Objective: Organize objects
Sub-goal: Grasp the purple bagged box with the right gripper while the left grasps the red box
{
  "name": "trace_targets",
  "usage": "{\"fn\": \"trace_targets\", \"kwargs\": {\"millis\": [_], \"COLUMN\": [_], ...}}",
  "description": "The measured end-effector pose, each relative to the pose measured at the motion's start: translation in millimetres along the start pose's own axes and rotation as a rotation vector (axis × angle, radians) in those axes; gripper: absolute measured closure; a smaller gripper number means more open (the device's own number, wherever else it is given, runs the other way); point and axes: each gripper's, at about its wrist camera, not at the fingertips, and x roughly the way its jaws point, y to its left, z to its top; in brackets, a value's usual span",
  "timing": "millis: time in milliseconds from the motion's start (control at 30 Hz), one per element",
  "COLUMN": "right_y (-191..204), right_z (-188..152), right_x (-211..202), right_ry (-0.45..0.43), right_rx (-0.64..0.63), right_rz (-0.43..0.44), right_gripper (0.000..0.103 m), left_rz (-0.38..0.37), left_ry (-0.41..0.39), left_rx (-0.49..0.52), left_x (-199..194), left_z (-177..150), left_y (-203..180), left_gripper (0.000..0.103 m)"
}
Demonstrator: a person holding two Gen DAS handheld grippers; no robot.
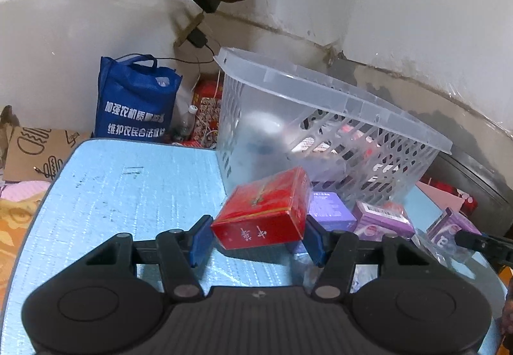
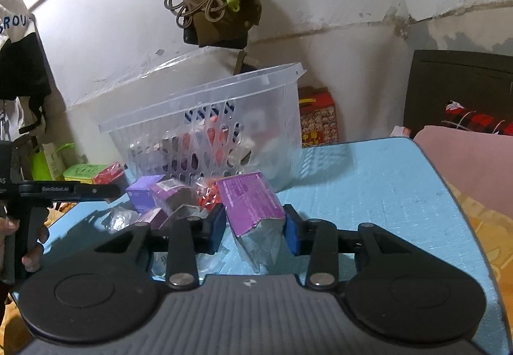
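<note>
My left gripper (image 1: 256,238) is shut on a red box (image 1: 264,210) with gold print, held tilted above the light blue table mat (image 1: 128,194), just in front of the clear plastic basket (image 1: 320,118). My right gripper (image 2: 255,228) is shut on a purple box (image 2: 253,204) with a silver open end, held in front of the same basket (image 2: 208,124). Several small items lie inside the basket. Purple boxes (image 1: 381,217) and a crumpled clear wrapper lie on the mat by the basket.
A blue tote bag (image 1: 134,102) and a red patterned carton (image 1: 206,108) stand behind the table. A cardboard piece (image 1: 35,150) lies at left. Cords and a bag hang on the wall (image 2: 208,2). A green box and red packet (image 2: 96,174) sit at left. A dark cabinet (image 2: 465,89) stands at right.
</note>
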Motion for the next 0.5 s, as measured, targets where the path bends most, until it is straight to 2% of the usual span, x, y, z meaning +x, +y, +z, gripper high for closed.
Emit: {"fn": "trace_targets", "kwargs": {"millis": [500], "right_y": [-2.2], "right_z": [-1.5], "right_x": [1.5], "right_ry": [-0.015], "right_rx": [0.01], "right_rz": [-0.01], "right_gripper": [0.061], "left_rz": [0.033], "left_ry": [-0.059], "left_rx": [0.036], "left_x": [-7.6], "left_z": [-0.3], "left_y": [-4.5], "left_gripper": [0.04]}}
